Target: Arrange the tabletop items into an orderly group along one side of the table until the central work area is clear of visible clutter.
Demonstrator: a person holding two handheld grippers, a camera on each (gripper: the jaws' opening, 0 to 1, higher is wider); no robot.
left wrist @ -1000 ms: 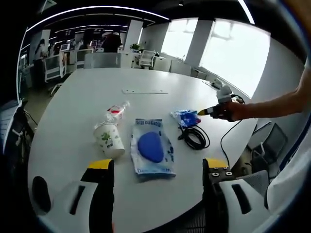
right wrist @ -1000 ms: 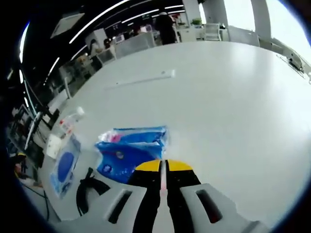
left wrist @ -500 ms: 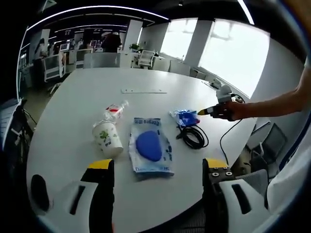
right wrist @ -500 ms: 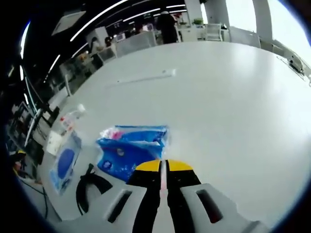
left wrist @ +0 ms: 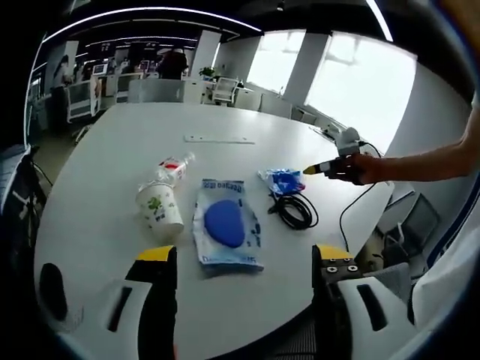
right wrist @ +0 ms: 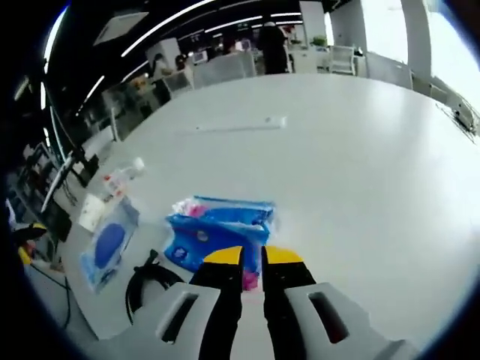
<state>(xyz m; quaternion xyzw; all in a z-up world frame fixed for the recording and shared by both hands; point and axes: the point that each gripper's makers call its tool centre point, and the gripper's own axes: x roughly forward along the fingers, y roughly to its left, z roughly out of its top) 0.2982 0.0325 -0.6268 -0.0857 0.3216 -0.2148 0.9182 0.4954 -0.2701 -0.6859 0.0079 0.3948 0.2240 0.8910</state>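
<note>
The right claw (right wrist: 252, 259), jaws parted a slit, hovered at the blue packet's (right wrist: 216, 229) near edge; the packet lay beside the black cable (right wrist: 146, 281). The left claw (left wrist: 240, 259) gaped wide, farther off.

No wording can be read from either of my tongs' views. The flat clear packet with the dark blue oval inside (left wrist: 225, 225) carries a line of blue print along its far edge — too blurred to make out. The white paper cup (left wrist: 158, 208) bears a green pattern, no letters I can tell. The small plastic bottle with a red label (left wrist: 171, 167) and the crumpled blue wrapper (right wrist: 217, 232) show print marks too — illegible.
</note>
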